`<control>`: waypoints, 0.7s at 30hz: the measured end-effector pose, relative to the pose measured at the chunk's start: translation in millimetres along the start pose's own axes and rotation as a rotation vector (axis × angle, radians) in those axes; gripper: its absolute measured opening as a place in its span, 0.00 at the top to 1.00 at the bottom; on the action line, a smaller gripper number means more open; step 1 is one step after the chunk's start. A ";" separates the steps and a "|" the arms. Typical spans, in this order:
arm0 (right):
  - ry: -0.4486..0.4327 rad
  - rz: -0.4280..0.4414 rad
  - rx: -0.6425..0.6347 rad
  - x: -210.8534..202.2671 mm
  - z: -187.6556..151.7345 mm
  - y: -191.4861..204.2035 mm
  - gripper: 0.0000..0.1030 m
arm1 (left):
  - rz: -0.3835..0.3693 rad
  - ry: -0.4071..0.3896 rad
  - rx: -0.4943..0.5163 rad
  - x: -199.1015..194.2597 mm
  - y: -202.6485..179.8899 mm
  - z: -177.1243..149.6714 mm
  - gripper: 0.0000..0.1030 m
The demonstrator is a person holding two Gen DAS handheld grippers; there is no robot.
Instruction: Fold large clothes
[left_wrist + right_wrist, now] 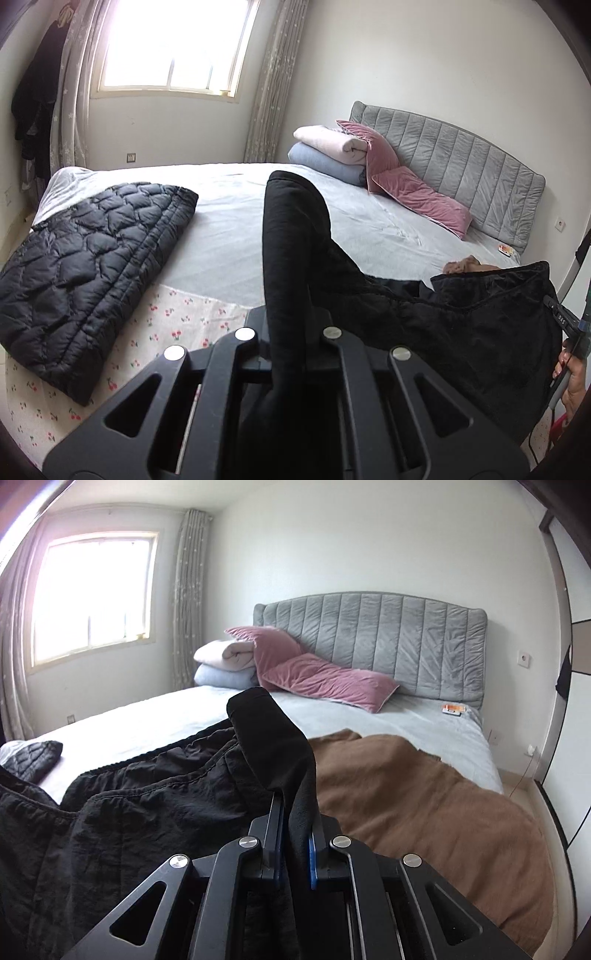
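Note:
A black garment hangs stretched above the bed between my two grippers. My left gripper is shut on one end of it, and a dark fold sticks up between the fingers. My right gripper is shut on the other end, with black cloth trailing off to the left. The right gripper also shows at the right edge of the left wrist view. A folded black quilted jacket lies on the bed's left side; its corner shows in the right wrist view.
A brown cloth is spread on the pale bed. Pink pillows and rolled blankets sit by the grey headboard. A small orange item lies near the headboard. A window and curtains are behind.

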State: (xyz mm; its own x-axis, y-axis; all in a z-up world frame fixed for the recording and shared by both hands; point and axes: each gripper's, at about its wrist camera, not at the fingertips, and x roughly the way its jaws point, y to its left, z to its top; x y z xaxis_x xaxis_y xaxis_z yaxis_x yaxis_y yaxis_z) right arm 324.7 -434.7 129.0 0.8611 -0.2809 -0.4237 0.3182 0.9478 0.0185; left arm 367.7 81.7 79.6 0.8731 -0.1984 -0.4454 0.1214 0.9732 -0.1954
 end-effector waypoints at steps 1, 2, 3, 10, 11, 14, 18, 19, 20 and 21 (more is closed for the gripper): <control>-0.017 -0.017 -0.004 4.4 9.3 3.1 0.91 | 0.012 -0.018 0.014 6.3 -3.2 8.9 0.91; -0.034 -0.035 -0.011 9.7 18.7 7.5 0.91 | 0.026 -0.036 0.028 13.8 -6.0 17.7 0.91; -0.050 -0.049 -0.016 15.7 27.5 12.0 0.91 | 0.040 -0.049 0.039 22.6 -7.9 25.8 0.91; 0.008 -0.114 -0.037 94.8 45.5 36.0 0.84 | 0.173 -0.017 0.064 114.9 -3.8 33.5 0.86; 0.033 -0.118 -0.044 109.4 39.6 37.6 0.79 | 0.210 0.032 0.078 133.7 -1.8 25.4 0.77; 0.158 -0.125 -0.065 147.1 11.0 32.0 0.51 | 0.321 0.168 0.088 174.2 9.8 -0.3 0.74; 0.220 -0.011 0.000 142.7 -8.3 10.5 0.44 | 0.257 0.182 -0.023 155.7 27.7 -1.6 0.51; 0.219 0.019 0.005 134.5 -6.6 9.9 0.44 | 0.237 0.166 -0.038 143.7 26.1 1.2 0.44; 0.214 0.054 0.001 124.1 -6.1 11.4 0.43 | 0.198 0.155 -0.044 130.6 22.5 3.4 0.44; 0.208 0.088 -0.011 112.4 -4.3 18.3 0.43 | 0.150 0.150 -0.038 118.5 14.5 4.8 0.43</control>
State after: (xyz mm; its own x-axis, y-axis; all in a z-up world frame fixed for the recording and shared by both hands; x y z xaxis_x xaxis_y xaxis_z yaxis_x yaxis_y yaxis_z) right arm 425.7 -448.3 77.8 0.7846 -0.1607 -0.5988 0.2399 0.9693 0.0543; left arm 475.1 72.8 28.2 0.7993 -0.0701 -0.5968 -0.0247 0.9885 -0.1491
